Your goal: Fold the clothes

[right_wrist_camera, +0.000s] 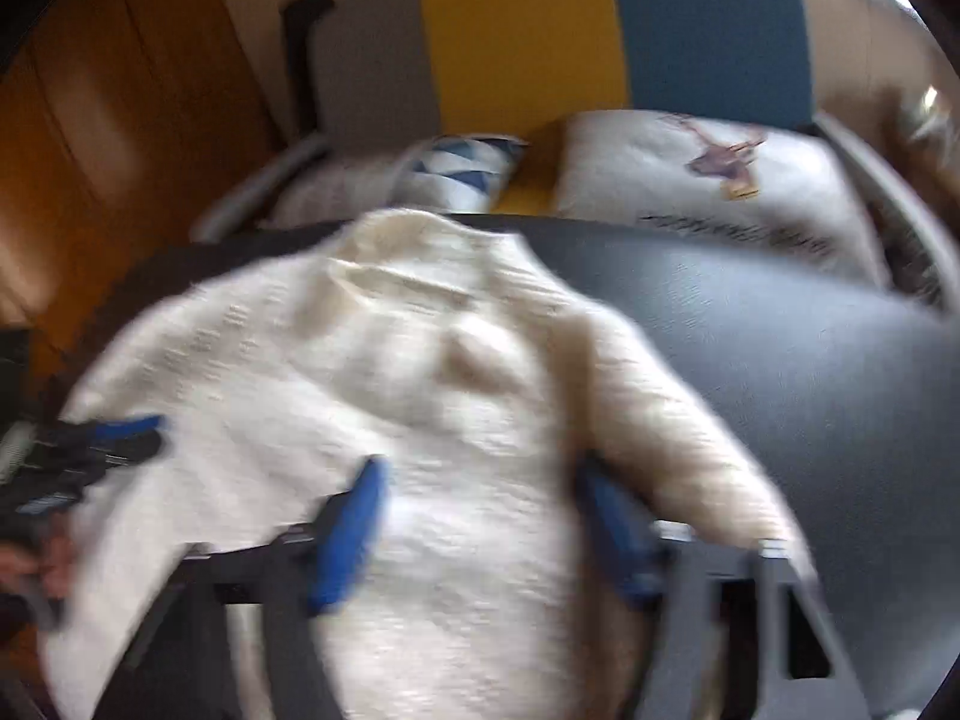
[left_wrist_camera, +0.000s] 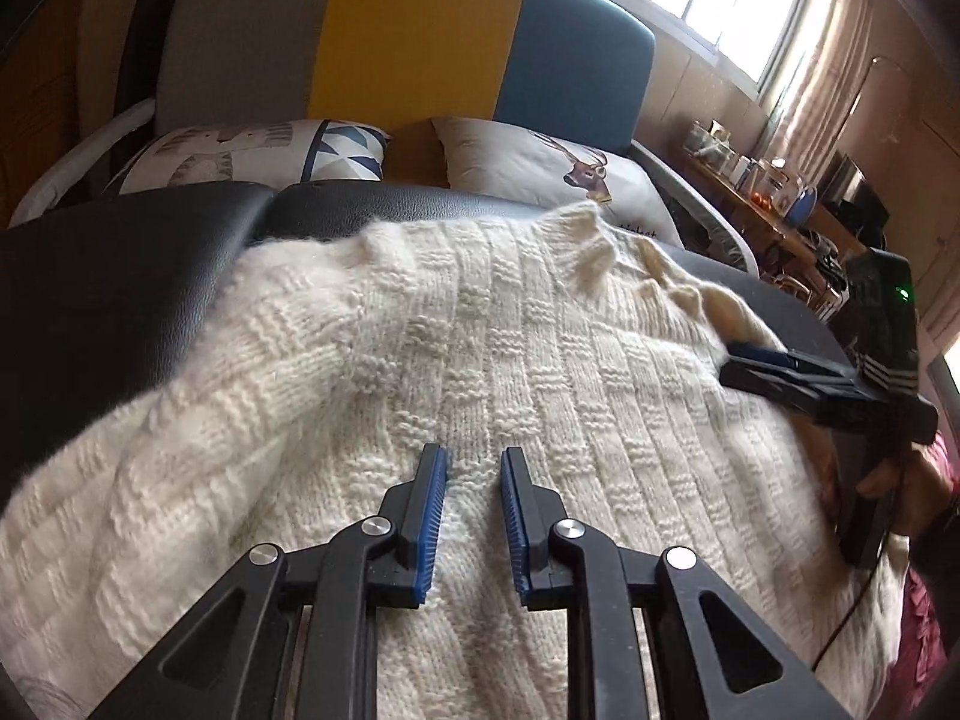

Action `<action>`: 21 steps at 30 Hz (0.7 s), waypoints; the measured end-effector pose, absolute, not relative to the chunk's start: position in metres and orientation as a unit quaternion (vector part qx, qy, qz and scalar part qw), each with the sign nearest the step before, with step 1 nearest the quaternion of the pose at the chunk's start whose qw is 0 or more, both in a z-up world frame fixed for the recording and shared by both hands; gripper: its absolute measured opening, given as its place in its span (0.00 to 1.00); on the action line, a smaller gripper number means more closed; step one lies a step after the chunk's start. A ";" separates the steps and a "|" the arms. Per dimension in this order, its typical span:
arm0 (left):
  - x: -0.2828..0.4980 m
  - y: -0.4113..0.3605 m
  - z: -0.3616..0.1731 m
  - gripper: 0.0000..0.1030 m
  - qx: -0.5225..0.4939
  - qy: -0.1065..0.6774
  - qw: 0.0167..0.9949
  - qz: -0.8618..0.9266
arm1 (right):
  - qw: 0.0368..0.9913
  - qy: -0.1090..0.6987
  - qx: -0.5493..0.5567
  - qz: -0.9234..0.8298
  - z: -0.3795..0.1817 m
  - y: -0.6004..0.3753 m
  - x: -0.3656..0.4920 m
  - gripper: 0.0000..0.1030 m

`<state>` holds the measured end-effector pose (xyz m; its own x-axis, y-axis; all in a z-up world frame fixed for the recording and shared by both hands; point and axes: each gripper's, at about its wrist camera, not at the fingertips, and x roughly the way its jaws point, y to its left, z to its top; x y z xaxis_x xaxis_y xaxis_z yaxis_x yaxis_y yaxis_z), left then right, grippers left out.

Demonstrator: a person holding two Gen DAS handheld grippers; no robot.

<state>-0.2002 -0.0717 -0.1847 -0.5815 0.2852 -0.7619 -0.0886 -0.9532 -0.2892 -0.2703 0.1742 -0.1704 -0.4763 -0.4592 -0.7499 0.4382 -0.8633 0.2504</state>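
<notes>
Where black leather shows, chunky basketweave sweater [left_wrist_camera: 480, 360] lies.

The left hand-held gripper [left_wrist_camera: 474, 459] tilts downward, jaws narrowly parted on nothing; the right hand-held gripper [right_wrist_camera: 480, 480] gapes wide.

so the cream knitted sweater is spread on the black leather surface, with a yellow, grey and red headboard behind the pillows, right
Not quite: no panel is red. The left wrist view shows the headboard in grey, yellow and blue. The rest holds: the cream knitted sweater is spread on the black leather surface, with the pillows behind it.
</notes>
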 end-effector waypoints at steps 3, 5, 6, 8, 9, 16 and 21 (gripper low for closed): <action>-0.164 -0.093 -0.170 0.18 -0.438 -0.160 0.091 0.880 | 0.243 0.021 0.459 -0.855 -0.159 0.161 -0.253 0.93; -0.131 -0.114 -0.159 0.19 -0.425 -0.197 0.074 0.881 | 0.205 0.066 0.477 -0.852 -0.148 0.146 -0.238 0.93; -0.115 -0.125 -0.153 0.20 -0.418 -0.215 0.065 0.880 | 0.214 0.053 0.454 -0.863 -0.136 0.141 -0.220 0.94; -0.077 -0.158 -0.156 0.20 -0.414 -0.242 0.021 0.877 | 0.231 0.022 0.407 -0.883 -0.112 0.130 -0.182 1.00; -0.058 -0.175 -0.157 0.20 -0.413 -0.255 -0.002 0.874 | 0.223 0.005 0.388 -0.894 -0.106 0.125 -0.162 1.00; 0.097 -0.313 -0.158 0.20 -0.367 -0.325 -0.197 0.849 | 0.184 0.004 0.402 -0.897 -0.128 0.079 -0.080 1.00; 0.147 -0.379 -0.164 0.22 -0.351 -0.384 -0.255 0.815 | 0.139 0.059 0.444 -0.883 -0.162 0.072 -0.086 1.00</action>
<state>0.1467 -0.3790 -0.1641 -0.6238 -0.1461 -0.7678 0.6846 -0.5760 -0.4466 -0.0858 0.0717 -0.1618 -0.5669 -0.1931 -0.8008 0.2981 -0.9543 0.0191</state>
